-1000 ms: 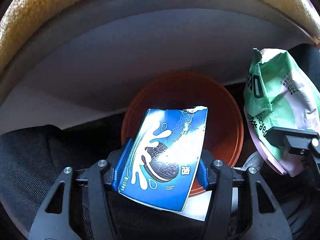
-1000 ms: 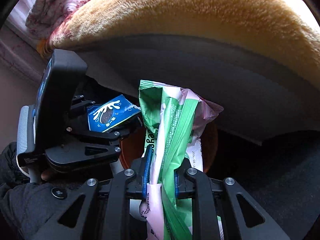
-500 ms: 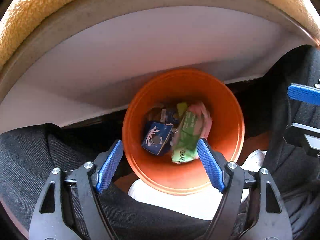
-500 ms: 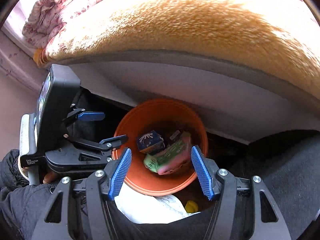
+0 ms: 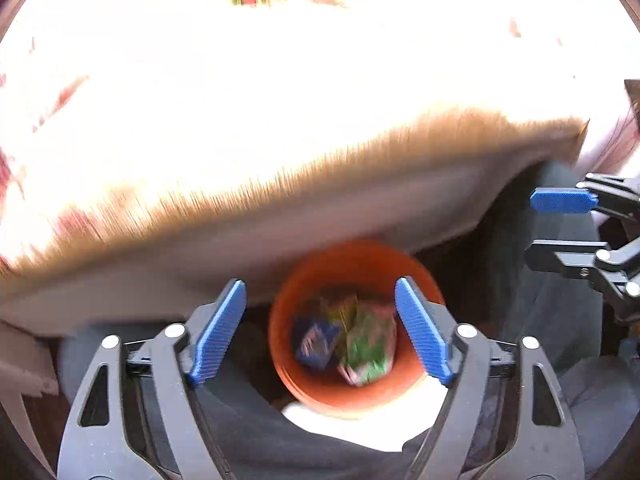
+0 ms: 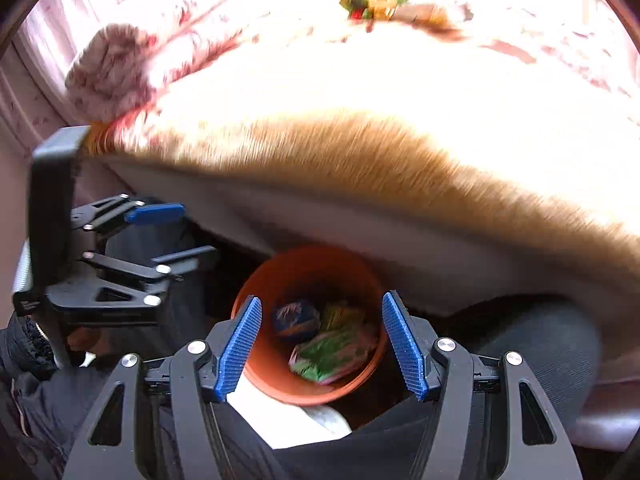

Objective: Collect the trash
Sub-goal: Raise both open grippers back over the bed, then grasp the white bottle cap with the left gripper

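Observation:
An orange bin [image 5: 416, 272] stands on the floor against the bed. Inside it lie a blue cookie packet [image 5: 316, 344] and a crumpled green and pink wrapper [image 5: 368, 344]. My left gripper [image 5: 320, 282] hangs well above the bin; its jaws are opening and nothing is between them. In the right wrist view the bin [image 6: 260, 280], the blue packet [image 6: 296, 318] and the green wrapper [image 6: 332, 354] show between the pads of my right gripper [image 6: 322, 298], which is open, holds nothing and is raised. The left gripper [image 6: 160, 236] appears at that view's left.
A bed with a tan fuzzy blanket [image 5: 360, 152] and a floral quilt [image 6: 120, 68] rises behind the bin. More crumpled wrappers [image 6: 376, 0] lie on the bed's far side. Dark fabric [image 6: 540, 340] flanks the bin, and something white [image 5: 360, 428] lies below it.
Both grippers let go: the blue packet and the green wrapper dropped into the orange bin. Both grippers then rose, and the bed's top came into view.

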{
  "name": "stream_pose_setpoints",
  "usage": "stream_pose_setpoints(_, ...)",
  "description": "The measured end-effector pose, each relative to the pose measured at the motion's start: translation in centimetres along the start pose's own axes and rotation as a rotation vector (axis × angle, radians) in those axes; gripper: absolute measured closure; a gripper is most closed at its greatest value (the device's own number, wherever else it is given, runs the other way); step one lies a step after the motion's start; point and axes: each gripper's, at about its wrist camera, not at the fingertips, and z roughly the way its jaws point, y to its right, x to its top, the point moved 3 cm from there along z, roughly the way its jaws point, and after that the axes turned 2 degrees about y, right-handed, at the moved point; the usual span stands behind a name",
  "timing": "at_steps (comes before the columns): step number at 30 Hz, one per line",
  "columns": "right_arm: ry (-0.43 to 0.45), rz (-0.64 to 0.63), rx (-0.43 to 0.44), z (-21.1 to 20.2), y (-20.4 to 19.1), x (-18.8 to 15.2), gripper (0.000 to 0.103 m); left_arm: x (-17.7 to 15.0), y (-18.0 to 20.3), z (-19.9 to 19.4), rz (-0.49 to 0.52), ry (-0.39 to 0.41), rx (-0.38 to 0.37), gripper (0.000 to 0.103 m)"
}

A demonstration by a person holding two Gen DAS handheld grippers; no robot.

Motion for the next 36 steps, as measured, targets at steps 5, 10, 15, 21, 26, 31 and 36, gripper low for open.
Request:
stream_pose_setpoints(5, 0.085, 0.015, -0.049, -2.3, 1.8, 2.0, 0.041, 5.2, 0.1, -0.9, 0.020, 0.113, 0.050, 0.020)
stream_pose_setpoints(10, 0.131, 0.044, -0.074, -3.3, 3.4, 3.1, 0.040, 11.9, -0.7, 0.7, -0.010, 0.132, 0.028, 0.020)
stream_pose_setpoints(15, 0.142, 0.065, -0.062, -3.8, 4.8, 4.1, 0.040, 18.8, -0.9, 3.3, -0.033, 0.128, 0.038, 0.020)
stream_pose_setpoints(21, 0.153, 0.079, -0.042, -3.8, 5.9, 4.4, 0.038, 23.4, -2.1, 8.7, -0.096, 0.054, 0.025, 0.020)
stream_pose_setpoints(26, 0.156, 0.104, -0.031, -3.6, 7.2, 4.6, 0.038, 24.3, -3.0, 11.8, -0.147, 0.013, 0.024, 0.034)
stream_pose_setpoints(31, 0.163, 0.117, -0.029, -3.4, 8.1, 5.1, 0.038, 23.9, -2.3, 12.6, -0.085, 0.030, 0.075, 0.056)
stream_pose_setpoints(36, 0.172, 0.099, -0.035, -3.4, 8.2, 6.1, 0.038, 23.8, -2.2, 11.9, -0.073, 0.064, 0.063, 0.072)
